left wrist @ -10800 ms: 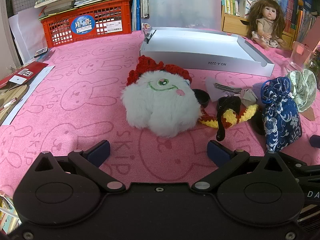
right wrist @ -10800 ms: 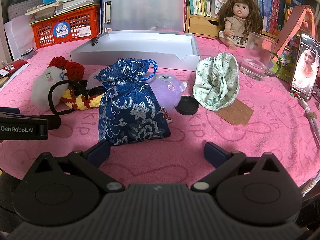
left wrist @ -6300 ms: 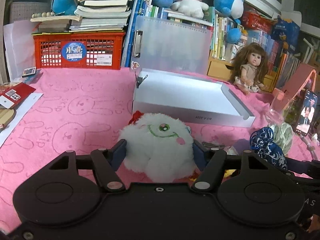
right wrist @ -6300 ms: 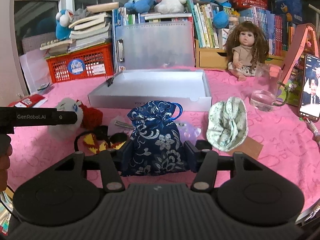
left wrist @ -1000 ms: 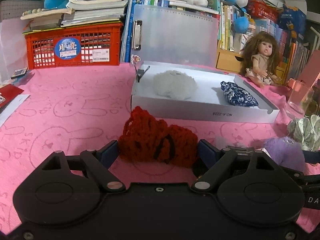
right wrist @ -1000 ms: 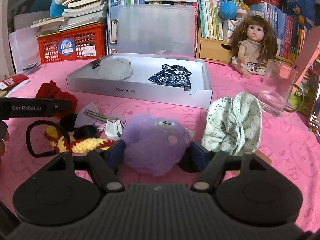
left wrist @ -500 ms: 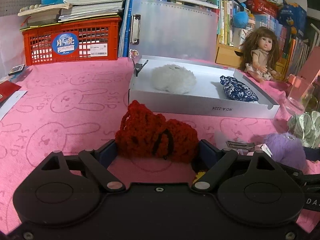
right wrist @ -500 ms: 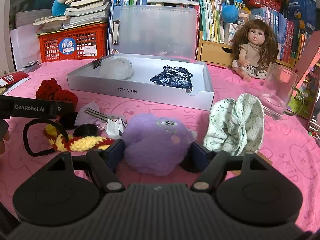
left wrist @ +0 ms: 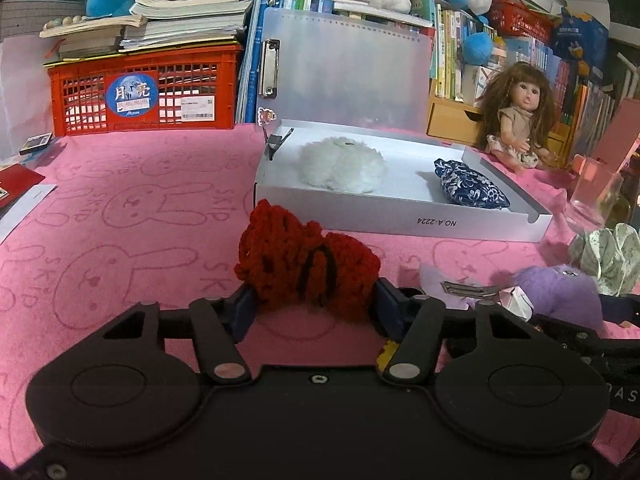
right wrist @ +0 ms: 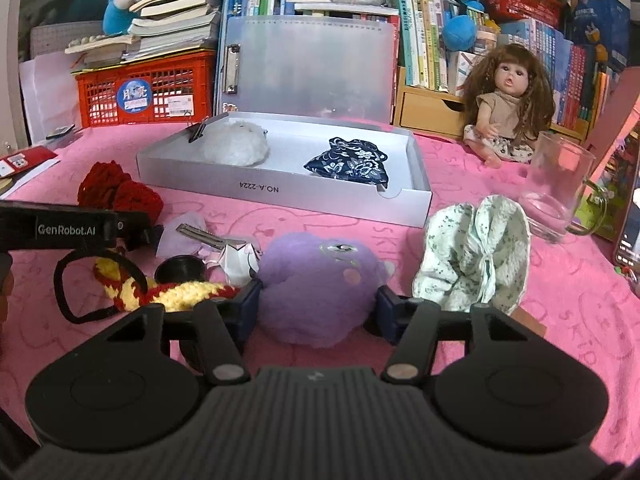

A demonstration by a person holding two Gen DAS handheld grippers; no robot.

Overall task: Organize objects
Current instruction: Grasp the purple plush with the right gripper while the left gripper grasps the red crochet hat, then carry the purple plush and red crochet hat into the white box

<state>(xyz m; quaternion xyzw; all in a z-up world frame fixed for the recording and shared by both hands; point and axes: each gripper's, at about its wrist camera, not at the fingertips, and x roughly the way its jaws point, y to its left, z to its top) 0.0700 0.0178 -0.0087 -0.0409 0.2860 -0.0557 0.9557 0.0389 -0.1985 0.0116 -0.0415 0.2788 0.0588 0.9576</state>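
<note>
In the left wrist view a red crocheted piece (left wrist: 304, 268) lies on the pink cloth, and my left gripper (left wrist: 314, 308) is closing on it, pads touching both its sides. In the right wrist view my right gripper (right wrist: 316, 312) is closing on a purple plush ball (right wrist: 320, 280), its pads pressed into the fur. Behind both stands a white shallow box (left wrist: 400, 216) holding a white plush ball (left wrist: 340, 164) and a blue flowered pouch (left wrist: 468, 188). The left gripper's body (right wrist: 60, 230) shows at the right view's left edge.
A yellow-and-red crochet piece (right wrist: 172, 292), a black cap (right wrist: 180, 270), a hair clip (right wrist: 200, 234) and a green flowered cloth (right wrist: 476, 260) lie around the purple plush. A glass mug (right wrist: 556, 192) and a doll (right wrist: 504, 112) stand at right, a red basket (left wrist: 140, 92) at back left.
Both grippers' jaws have come in from wide apart onto the red crochet piece and the purple plush. Neither hand has shifted.
</note>
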